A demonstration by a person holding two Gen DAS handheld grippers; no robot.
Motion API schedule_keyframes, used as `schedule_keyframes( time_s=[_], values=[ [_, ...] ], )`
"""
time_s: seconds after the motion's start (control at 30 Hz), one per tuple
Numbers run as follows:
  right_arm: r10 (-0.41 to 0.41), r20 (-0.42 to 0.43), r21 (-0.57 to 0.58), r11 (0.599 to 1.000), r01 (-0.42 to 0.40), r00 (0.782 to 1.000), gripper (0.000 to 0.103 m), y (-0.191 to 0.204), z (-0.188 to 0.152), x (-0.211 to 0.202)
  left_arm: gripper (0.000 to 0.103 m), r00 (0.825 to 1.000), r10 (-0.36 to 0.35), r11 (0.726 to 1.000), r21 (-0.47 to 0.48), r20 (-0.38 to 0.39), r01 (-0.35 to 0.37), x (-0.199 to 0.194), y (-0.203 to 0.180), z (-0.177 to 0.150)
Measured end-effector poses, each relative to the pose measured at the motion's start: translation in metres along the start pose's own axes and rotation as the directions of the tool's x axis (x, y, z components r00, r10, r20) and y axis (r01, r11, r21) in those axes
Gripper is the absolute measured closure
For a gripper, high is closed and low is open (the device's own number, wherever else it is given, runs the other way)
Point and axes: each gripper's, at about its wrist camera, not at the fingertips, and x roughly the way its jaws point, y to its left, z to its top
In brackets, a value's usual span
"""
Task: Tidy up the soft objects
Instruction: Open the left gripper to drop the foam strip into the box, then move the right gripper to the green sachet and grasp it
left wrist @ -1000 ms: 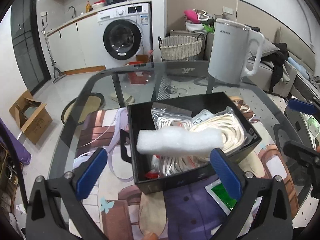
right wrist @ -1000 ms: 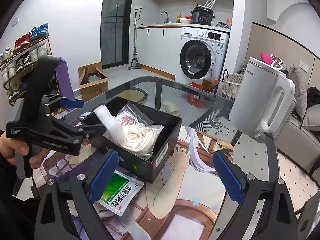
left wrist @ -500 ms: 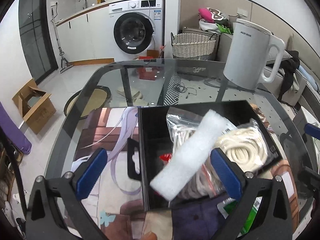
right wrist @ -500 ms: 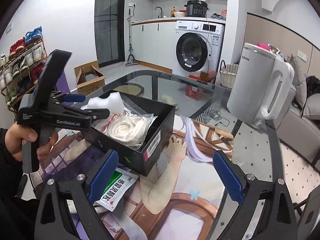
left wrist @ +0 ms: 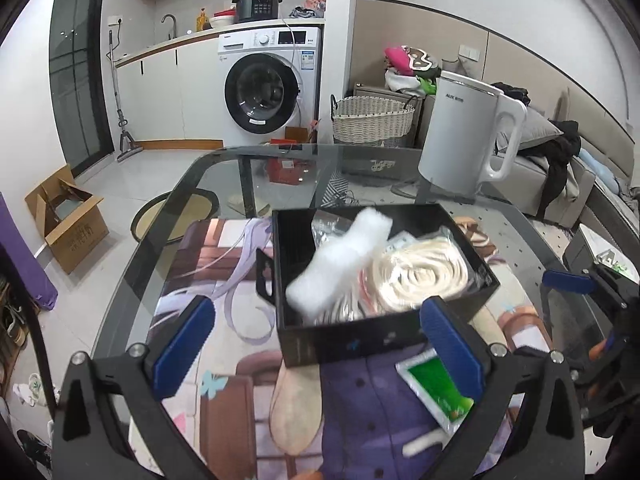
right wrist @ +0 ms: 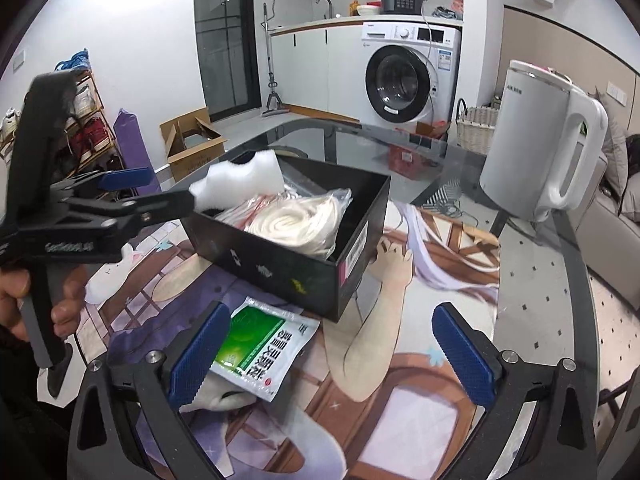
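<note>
White foam strip (left wrist: pixel 340 260) lies in my black box (left wrist: pixel 352 344), on top of the bagged white rope coil (left wrist: pixel 420 272). Its long axis runs diagonally, the near end at the box's front-left, the far end tilted up toward the back wall. It sits ahead of my left hand-held gripper (left wrist: pixel 316 344), beyond the pads, which stand wide apart and touch nothing. From the right side, one left finger tip (right wrist: pixel 176 204) is just beside the foam's near end. My right hand-held gripper (right wrist: pixel 332 348) is opening, jaws wide, nothing between the pads, over the green sachet (right wrist: pixel 260 344) on the tabletop (right wrist: pixel 540 300) before the box.
</note>
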Motion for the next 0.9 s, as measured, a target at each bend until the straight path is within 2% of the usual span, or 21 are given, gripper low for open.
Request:
schedule_keyframes(
  time_s=[0.17,0.27,0.53,0.9],
  values=[
    [0.026,-0.037,0.016,1.0,-0.026,0.999,0.001,0.006,-0.007,0.003,0.0,1.0,-0.029,1.0,0.001,-0.01,0.029,-0.012,0.0,-0.011],
    [0.042,-0.052,0.025,0.999,-0.041,0.998,0.001,0.01,-0.013,0.002,0.0,0.997,-0.068,0.998,0.001,-0.045,0.068,-0.012,-0.001,-0.019],
    [0.082,-0.067,0.029,0.996,-0.08,0.994,0.001,0.019,-0.038,-0.004,0.0,1.0,-0.028,0.999,0.041,-0.011,0.028,-0.025,-0.008,-0.039],
    [0.055,-0.09,0.051,0.997,-0.05,0.994,0.001,0.017,-0.042,-0.003,0.0,1.0,-0.025,0.999,0.047,-0.013,0.025,-0.034,-0.008,-0.06]
  ],
)
